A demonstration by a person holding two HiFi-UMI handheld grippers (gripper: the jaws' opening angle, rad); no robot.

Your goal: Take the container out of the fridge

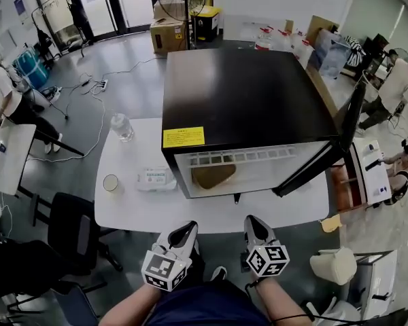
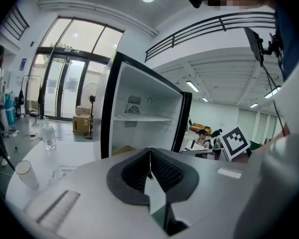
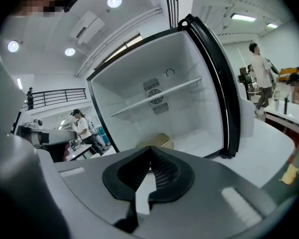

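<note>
In the head view, the fridge point(image 1: 248, 100) is seen on the white table point(image 1: 129, 209) with its door point(image 1: 313, 168) swung open to the right. The container point(image 1: 214, 175), flat and tan, is set on the fridge floor in the left part of the opening, with its long axis laid left to right. The left gripper point(image 1: 185, 229) and the right gripper point(image 1: 253, 223) are held at the near table edge. The container lies farther in and between them, somewhat nearer the left one.

In the left gripper view, the jaws of the left gripper point(image 2: 149, 166) are seen pressed together with nothing between them. Only a tan sliver of the container point(image 2: 123, 150) is shown, just above them and slightly left.

In the right gripper view, the right gripper point(image 3: 150, 171) is likewise seen closed and empty. The container point(image 3: 157, 141) is shown straight ahead on the fridge floor, below the shelf point(image 3: 157, 99). A forward reach with opened jaws is judged to be required.
</note>
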